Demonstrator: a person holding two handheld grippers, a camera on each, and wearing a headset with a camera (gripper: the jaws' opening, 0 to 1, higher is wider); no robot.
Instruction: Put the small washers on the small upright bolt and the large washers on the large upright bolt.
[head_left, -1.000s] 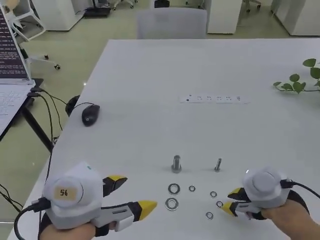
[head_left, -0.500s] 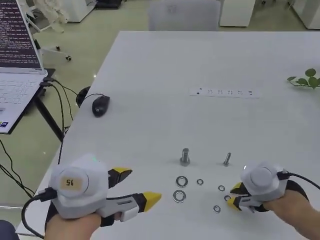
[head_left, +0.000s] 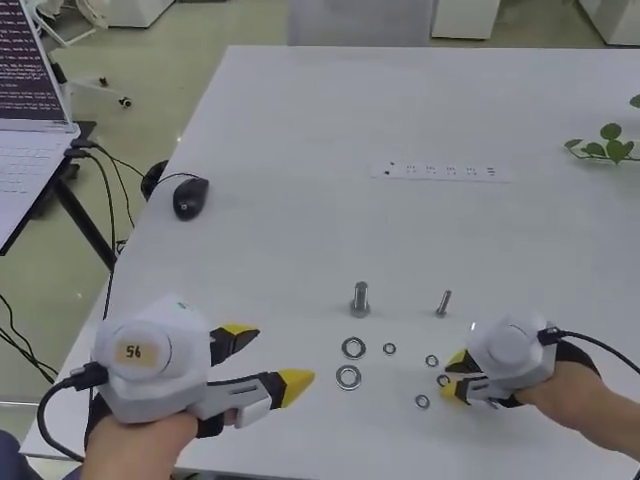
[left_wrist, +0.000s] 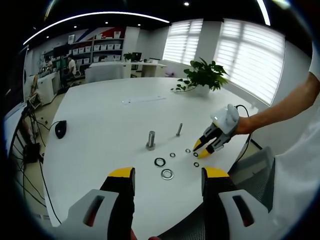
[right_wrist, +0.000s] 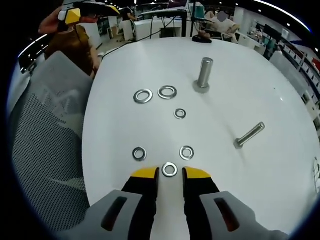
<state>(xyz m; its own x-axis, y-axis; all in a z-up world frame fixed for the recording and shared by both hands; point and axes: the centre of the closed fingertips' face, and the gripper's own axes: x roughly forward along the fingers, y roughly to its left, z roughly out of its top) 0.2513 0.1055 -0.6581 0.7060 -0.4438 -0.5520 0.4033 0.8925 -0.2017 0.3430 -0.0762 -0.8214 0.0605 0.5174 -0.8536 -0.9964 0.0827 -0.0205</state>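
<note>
Two upright bolts stand on the white table: the large bolt (head_left: 360, 298) (right_wrist: 203, 73) (left_wrist: 150, 140) and, to its right, the small bolt (head_left: 443, 303) (right_wrist: 249, 135). Two large washers (head_left: 353, 348) (head_left: 348, 377) (right_wrist: 143, 95) lie flat in front of the large bolt. Several small washers (head_left: 389, 349) (right_wrist: 186, 152) lie scattered nearby. My right gripper (head_left: 450, 376) (right_wrist: 170, 173) is low on the table, narrowly open, with one small washer (right_wrist: 169, 169) lying between its yellow tips. My left gripper (head_left: 268, 357) (left_wrist: 168, 172) hovers open, left of the large washers, holding nothing.
A black mouse (head_left: 190, 195) with its cable lies at the table's left edge. A white power strip (head_left: 440, 171) lies farther back, a plant (head_left: 605, 145) at the far right. A laptop (head_left: 25, 110) stands on a stand left of the table.
My right gripper has crept left toward the small washers and now straddles one. The left gripper has kept its place; the head camera has shifted.
</note>
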